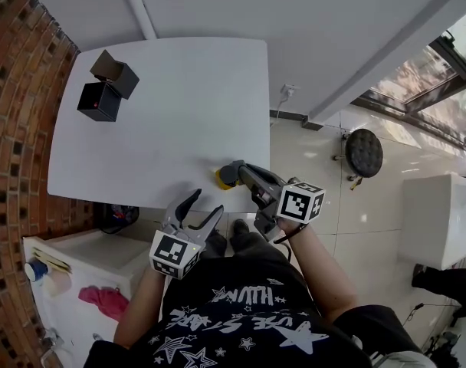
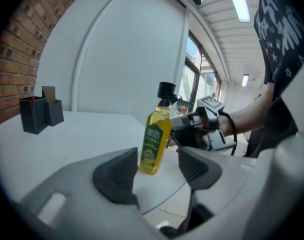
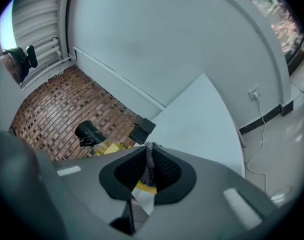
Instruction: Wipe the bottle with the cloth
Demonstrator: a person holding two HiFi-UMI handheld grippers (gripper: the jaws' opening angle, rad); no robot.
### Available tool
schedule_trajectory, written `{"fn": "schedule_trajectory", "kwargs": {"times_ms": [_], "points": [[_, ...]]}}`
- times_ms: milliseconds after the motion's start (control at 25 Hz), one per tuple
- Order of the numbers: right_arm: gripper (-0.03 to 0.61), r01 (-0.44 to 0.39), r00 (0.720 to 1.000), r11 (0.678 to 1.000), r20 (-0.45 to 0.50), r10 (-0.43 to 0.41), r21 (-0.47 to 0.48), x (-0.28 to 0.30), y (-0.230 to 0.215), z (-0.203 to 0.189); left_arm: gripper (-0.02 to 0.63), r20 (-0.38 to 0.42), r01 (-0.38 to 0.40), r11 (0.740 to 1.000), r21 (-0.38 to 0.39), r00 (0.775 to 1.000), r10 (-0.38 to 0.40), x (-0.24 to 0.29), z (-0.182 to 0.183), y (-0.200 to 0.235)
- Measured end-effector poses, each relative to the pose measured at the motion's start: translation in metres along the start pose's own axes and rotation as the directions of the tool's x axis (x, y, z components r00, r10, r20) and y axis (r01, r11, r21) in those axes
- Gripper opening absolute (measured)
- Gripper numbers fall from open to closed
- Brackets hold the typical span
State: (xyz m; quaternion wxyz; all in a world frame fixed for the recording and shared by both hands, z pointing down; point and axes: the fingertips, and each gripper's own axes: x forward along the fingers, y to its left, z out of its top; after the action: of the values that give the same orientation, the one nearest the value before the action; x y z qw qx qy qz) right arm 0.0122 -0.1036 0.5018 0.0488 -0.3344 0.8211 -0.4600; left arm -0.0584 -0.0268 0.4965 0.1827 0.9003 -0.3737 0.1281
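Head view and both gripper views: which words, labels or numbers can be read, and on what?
No text reads clearly.
Yellow plastic bottle with black cap: green label, print too blurred.
Dark shirt: white stylised lettering, upside down, unreadable.
Left gripper, right gripper: black-and-white square markers only, no words.

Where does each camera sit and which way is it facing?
Head view: on the person's head, steeply down at table, bottle, forearms, left tool, right tool.
Left gripper view: on the left tool, across the table at bottle and right tool; own jaws apart.
Right gripper view: on the right tool, toward the brick wall; jaws shut on the cloth.
Shared: all show the bottle.
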Motion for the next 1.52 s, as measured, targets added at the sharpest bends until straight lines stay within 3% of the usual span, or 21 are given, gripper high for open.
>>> {"fn": "schedule_trajectory", "kwargs": {"times_ms": [680, 880, 1000, 1120, 1240, 1320, 1440, 1520], "points": [[0.038, 0.085, 0.990, 0.996, -0.106, -0.089, -0.041, 0.012, -0.035, -0.028, 0.252, 0.001, -0.037, 0.999, -0.016, 0.999, 0.037, -0.003, 0.001, 0.000], [0.037, 0.103, 0.989, 0.993, -0.096, -0.108, -0.049, 0.010, -0.038, -0.028, 0.244, 0.005, -0.056, 0.998, -0.016, 0.998, 0.056, -0.006, 0.001, 0.004], [0.037, 0.123, 0.990, 0.991, -0.058, -0.126, -0.061, 0.002, -0.037, -0.018, 0.236, 0.038, -0.109, 0.994, 0.008, 0.993, 0.108, -0.011, 0.010, 0.013], [0.037, 0.139, 0.990, 0.983, 0.016, -0.138, -0.118, -0.013, -0.028, 0.008, 0.226, 0.110, -0.212, 0.977, 0.014, 0.972, 0.210, -0.023, 0.030, 0.035], [0.037, 0.141, 0.987, 0.964, 0.111, -0.118, -0.225, -0.028, -0.004, 0.045, 0.126, 0.195, -0.301, 0.954, -0.013, 0.935, 0.297, -0.042, 0.058, 0.057], [0.038, 0.147, 0.980, 0.944, 0.172, -0.099, -0.295, -0.038, 0.017, 0.069, 0.099, 0.242, -0.352, 0.936, -0.022, 0.906, 0.347, -0.057, 0.079, 0.066], [0.037, 0.161, 0.965, 0.909, 0.254, -0.063, -0.386, -0.050, 0.054, 0.097, 0.024, 0.305, -0.406, 0.914, -0.022, 0.867, 0.393, -0.077, 0.112, 0.068], [0.037, 0.152, 0.957, 0.881, 0.288, -0.019, -0.449, -0.056, 0.079, 0.108, 0.008, 0.348, -0.417, 0.909, -0.016, 0.850, 0.396, -0.086, 0.128, 0.066]]}}
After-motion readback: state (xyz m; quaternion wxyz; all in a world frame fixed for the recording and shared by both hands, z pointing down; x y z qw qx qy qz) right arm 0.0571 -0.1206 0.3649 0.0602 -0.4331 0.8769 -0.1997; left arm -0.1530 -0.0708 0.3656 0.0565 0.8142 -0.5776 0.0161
